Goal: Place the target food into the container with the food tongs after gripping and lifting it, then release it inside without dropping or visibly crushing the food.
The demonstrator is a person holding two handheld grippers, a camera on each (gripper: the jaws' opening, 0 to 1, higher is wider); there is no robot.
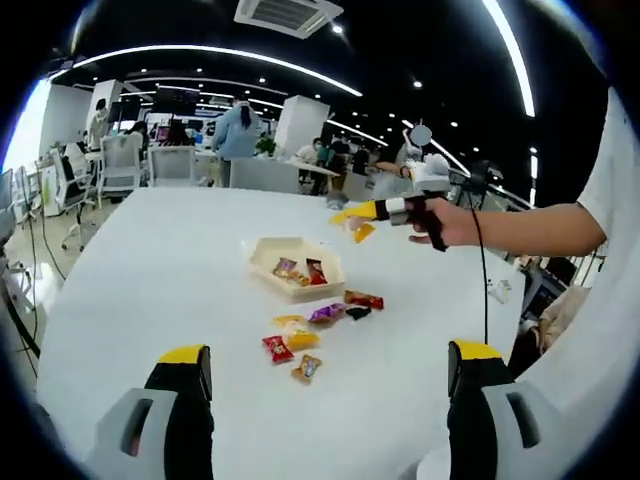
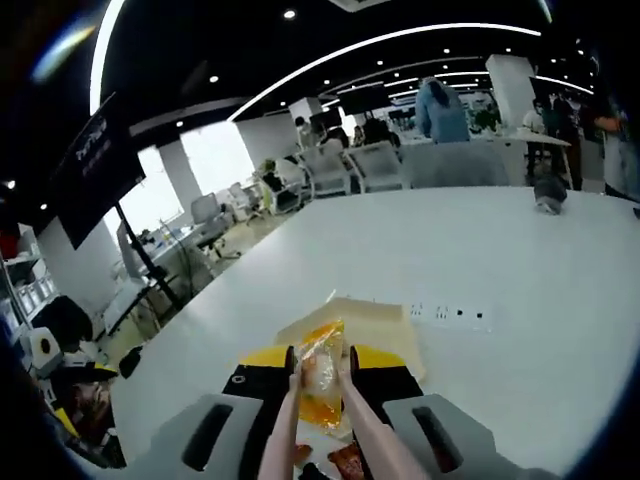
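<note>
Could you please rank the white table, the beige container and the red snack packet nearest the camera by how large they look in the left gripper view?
1. white table, by far the largest.
2. beige container.
3. red snack packet, smallest, though it lies nearer the camera than the container.

An orange snack packet (image 2: 321, 385) hangs upright, pinched between pale pink food tongs (image 2: 345, 420), directly above the beige hexagonal container (image 1: 296, 265). The container holds two small wrapped snacks; several more wrapped snacks (image 1: 300, 338) lie scattered just beside it.
</note>
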